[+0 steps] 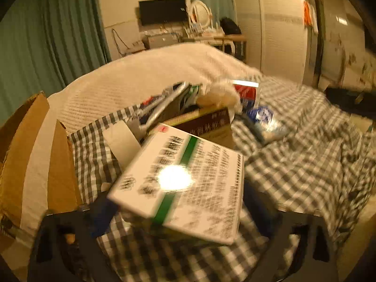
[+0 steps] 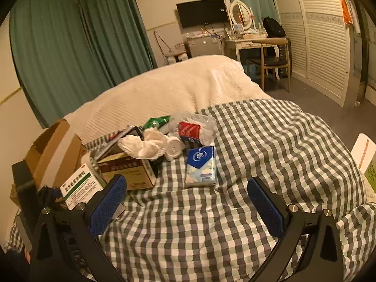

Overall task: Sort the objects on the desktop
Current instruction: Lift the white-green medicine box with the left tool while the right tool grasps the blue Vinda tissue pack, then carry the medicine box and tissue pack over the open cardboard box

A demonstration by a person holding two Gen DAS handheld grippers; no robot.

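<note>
1. Claw on the left (image 1: pixel 178 211) grips a white box (image 1: pixel 185 183) with a green stripe and black print, one blue pad at each side of it; the box is tilted and lifted above the checked quilt (image 1: pixel 293 164). The left view is blurred, with a glare spot on the box face.
2. In the right view the same white box (image 2: pixel 78 185) shows at the left edge, in front of a cardboard carton (image 2: pixel 54 155) whose flaps stand open.
3. The right claw (image 2: pixel 186 202) is spread wide with nothing between its blue pads (image 2: pixel 265 206); it hangs over bare quilt (image 2: pixel 270 145), near the pile.
4. The pile lies on the bed, where the quilt meets a white blanket (image 2: pixel 169 89).
5. A brown box (image 2: pixel 128 170) sits just beside the white box, with a crumpled tissue (image 2: pixel 145 145) resting on its top.
6. A blue tissue pack (image 2: pixel 201 166) lies flat on the quilt, right of the brown box and closest to the right claw.
7. A small white jar (image 2: pixel 174 150) lies on its side between the tissue and the blue pack.
8. Behind it sits a red pack in clear plastic (image 2: pixel 190 130), and a green packet (image 2: pixel 156 122) lies to its left.
</note>
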